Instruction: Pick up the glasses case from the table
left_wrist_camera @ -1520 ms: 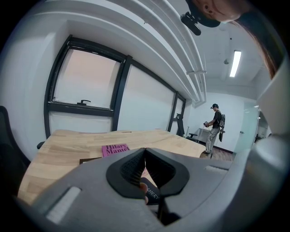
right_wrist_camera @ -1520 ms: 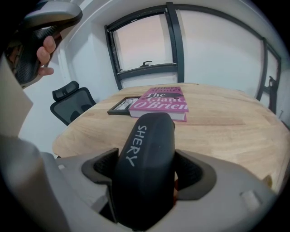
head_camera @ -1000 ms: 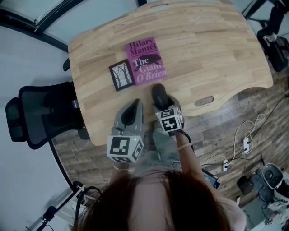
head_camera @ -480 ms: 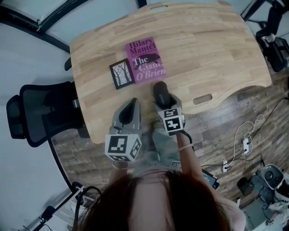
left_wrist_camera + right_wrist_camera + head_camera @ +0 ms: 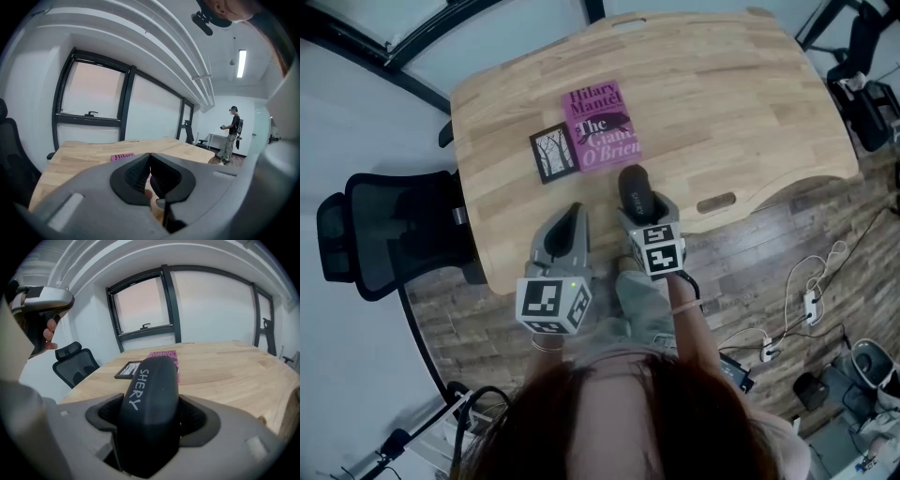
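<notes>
The black glasses case with white lettering sticks out forward from my right gripper, whose jaws are shut on its sides. It hangs above the near edge of the wooden table, just short of the pink book. My left gripper is beside it on the left, over the same edge, its jaws shut with nothing between them.
A small black framed picture lies left of the pink book. A black office chair stands left of the table. Cables and a power strip lie on the wooden floor at the right. A person stands far off in the room.
Both grippers have stayed almost still, with the case held throughout. The head view has shifted slightly, so the table sits a little lower and to the right in the picture.
</notes>
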Available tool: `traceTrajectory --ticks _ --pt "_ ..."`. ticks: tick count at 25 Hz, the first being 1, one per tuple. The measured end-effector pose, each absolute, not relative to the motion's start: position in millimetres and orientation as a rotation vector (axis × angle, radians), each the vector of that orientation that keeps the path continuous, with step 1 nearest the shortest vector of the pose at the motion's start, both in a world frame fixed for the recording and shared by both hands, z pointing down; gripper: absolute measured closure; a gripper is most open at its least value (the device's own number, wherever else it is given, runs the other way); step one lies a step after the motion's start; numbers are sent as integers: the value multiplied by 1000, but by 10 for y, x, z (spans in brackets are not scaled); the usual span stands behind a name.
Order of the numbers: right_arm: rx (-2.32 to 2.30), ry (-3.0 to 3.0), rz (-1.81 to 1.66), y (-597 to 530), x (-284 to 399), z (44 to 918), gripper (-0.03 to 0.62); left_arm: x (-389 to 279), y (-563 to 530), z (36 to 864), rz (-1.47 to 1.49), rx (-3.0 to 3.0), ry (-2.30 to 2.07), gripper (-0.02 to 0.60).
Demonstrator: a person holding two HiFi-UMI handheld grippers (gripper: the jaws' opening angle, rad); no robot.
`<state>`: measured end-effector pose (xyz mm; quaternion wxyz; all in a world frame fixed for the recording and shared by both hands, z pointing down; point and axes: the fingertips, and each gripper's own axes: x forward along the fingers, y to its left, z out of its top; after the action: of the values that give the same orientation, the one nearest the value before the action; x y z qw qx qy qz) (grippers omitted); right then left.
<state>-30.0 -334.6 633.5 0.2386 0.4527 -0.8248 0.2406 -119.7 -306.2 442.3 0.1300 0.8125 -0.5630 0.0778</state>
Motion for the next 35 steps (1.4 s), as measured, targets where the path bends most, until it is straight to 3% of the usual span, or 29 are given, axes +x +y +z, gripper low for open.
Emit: traceTrajectory --ticks 35 --pt "1394 -2422 435 -2806 -126 5090 232 -1183 -2280 3764 121 2496 -1658 572"
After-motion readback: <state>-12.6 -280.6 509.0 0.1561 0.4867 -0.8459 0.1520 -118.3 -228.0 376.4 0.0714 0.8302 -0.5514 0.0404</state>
